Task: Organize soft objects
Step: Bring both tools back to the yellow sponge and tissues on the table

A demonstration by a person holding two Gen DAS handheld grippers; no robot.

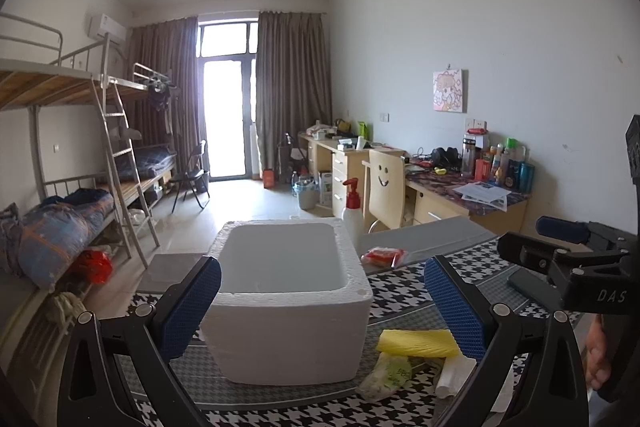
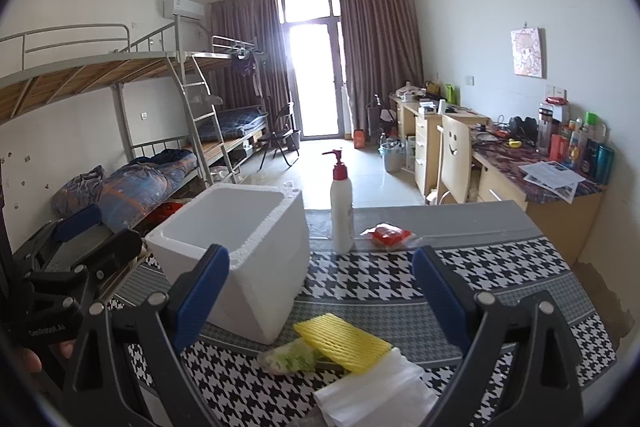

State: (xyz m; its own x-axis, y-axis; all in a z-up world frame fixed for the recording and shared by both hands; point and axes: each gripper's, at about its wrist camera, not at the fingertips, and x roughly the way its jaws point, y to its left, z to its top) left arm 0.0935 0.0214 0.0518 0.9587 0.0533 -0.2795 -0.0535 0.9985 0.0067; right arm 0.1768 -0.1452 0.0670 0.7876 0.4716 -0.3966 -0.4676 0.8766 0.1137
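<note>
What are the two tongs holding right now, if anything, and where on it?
Nothing. The left tongs and right tongs both stand open and empty above the houndstooth table; the ribbed yellow foam sheet lies untouched beside the white foam box.

White-walled dorm room: bunk beds (image 1: 80, 131), desks (image 1: 460, 195), curtained bright balcony door (image 1: 224, 115).

Foam box (image 2: 236, 251) on the table (image 2: 500, 267), left, pump bottle (image 2: 342, 203) just right of its far side, sealed packet (image 2: 390, 235) right of the bottle, sponge (image 2: 342, 341), plastic bag (image 2: 288, 357) and folded sheet (image 2: 372, 387) near, right of the box
</note>
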